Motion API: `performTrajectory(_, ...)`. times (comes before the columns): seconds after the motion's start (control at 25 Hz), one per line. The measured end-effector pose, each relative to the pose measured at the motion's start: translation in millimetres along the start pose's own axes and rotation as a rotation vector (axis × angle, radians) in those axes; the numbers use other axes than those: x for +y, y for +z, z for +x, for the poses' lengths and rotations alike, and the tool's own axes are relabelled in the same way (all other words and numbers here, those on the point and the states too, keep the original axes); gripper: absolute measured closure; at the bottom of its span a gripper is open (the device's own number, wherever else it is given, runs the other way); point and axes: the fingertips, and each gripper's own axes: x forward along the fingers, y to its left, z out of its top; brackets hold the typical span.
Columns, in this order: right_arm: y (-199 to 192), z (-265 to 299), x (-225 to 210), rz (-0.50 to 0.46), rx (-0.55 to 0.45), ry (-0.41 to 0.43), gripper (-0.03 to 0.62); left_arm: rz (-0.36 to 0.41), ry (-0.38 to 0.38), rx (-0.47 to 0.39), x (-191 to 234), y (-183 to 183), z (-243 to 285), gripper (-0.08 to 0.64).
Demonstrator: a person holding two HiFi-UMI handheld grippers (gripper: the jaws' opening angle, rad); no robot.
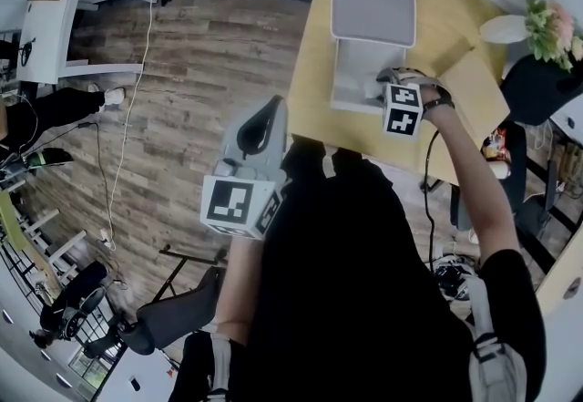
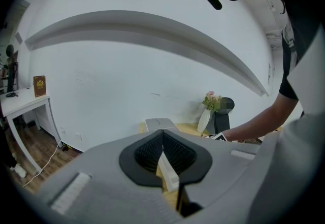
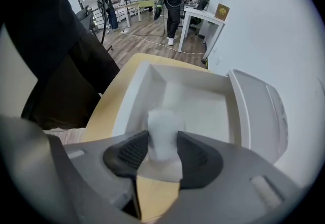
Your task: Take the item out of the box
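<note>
Right tongs [image 3: 162, 151] spread wide, pads flanking the white item [image 3: 162, 124] at 12 o'clock, not clamped. Item stands in open white box [image 3: 133, 97] on tabletop [image 3: 109, 100]. Left tongs [image 2: 162, 135] closed, empty.

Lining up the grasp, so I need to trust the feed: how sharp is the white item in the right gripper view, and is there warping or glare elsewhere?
Right gripper view: the white item between the right gripper's open jaws is soft and low-contrast against the white box. Left gripper view: fisheye bows the wall ledge into an arc. Head view: evenly lit, no glare.
</note>
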Motion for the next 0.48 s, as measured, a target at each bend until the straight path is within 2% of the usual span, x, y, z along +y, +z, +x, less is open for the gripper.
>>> performTrajectory(0.16,3.7,-0.3,-4.5,-0.002,0.008,0.013,0.41,-0.001,0.008,0.001,5.8,0.1,-2.7,0.549)
performTrajectory(0.48,1.5,5.4,-3.0,-0.092,0.064,0.023,0.419,0.002,0.014,-0.003,5.4,2.3,-0.7,0.549)
